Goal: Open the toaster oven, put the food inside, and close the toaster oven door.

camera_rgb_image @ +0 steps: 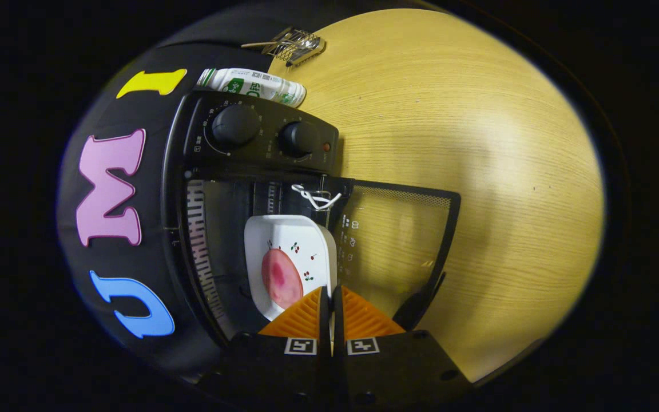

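The gripper is clamped on the near rim of the white dish, both fingers pressing its edge, with the pink food lying in the dish just ahead of the fingertips. The dish sits in the mouth of the oven, whose glass door hangs fully open, so the loading step looks nearly done. Next, the person would likely let go, back out, and swing the door shut.

Light wood-grain worktop. On it: black toaster oven w/ glass door dropped open flat on the wood, at 3 o'clock of the cavity. Plastic bottle lying on its side touching oven's 12 o'clock side. Wire rack farther out at 12, apart.
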The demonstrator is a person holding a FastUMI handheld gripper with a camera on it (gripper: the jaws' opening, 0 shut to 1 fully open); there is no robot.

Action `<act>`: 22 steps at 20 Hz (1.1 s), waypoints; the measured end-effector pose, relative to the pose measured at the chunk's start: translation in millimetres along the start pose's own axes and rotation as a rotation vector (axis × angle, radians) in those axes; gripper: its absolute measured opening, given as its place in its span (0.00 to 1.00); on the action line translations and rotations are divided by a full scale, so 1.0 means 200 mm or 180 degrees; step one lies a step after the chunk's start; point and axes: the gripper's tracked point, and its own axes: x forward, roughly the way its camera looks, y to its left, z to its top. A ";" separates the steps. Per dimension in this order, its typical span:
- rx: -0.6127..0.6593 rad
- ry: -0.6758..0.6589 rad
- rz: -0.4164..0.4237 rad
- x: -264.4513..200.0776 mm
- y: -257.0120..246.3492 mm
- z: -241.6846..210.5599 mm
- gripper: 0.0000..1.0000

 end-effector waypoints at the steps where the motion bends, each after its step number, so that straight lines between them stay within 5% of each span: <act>1: 0.0062 -0.0044 -0.0010 0.03 0.02 0.00 0.05; 19: 0.0441 -0.0018 0.0121 0.20 0.25 -0.08 0.11; 22: 0.0370 0.0020 0.0157 0.13 0.26 -0.08 0.45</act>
